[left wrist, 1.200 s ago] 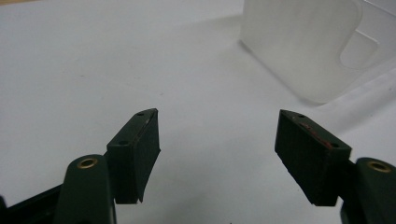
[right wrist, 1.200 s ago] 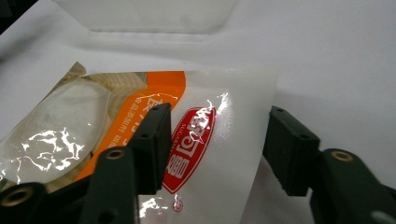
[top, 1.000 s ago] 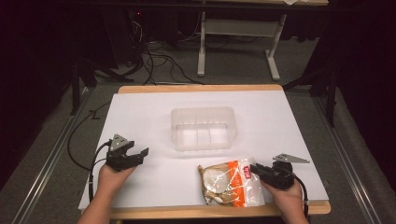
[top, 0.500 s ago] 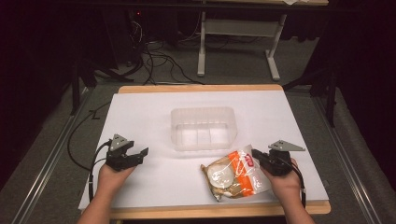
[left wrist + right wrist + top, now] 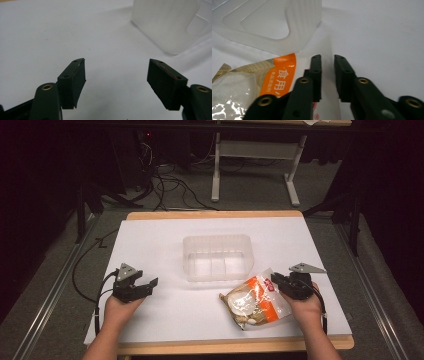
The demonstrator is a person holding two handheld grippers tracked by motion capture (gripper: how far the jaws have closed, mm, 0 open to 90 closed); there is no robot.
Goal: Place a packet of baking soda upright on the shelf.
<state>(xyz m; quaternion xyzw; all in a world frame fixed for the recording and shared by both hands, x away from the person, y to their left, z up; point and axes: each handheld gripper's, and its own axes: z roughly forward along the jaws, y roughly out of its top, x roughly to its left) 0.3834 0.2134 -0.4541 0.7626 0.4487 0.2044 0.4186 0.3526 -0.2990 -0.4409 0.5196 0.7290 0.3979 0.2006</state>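
A snack bag with an orange stripe and a clear window lies at the front right of the white table, just below a clear plastic container. My right gripper is shut on the bag's right edge. In the right gripper view the jaws pinch the bag's clear seam, with the bag to the left and the container ahead. My left gripper rests open at the front left. Only bare table lies between its pads, and the container stands off to the upper right.
The white table top has a wooden rim at its front and back edges. Cables and a metal table frame stand on the floor beyond it. Metal rails run along both sides.
My right gripper has moved away from the person toward the container, and the bag has come with it and turned a little. The left gripper has stayed still.
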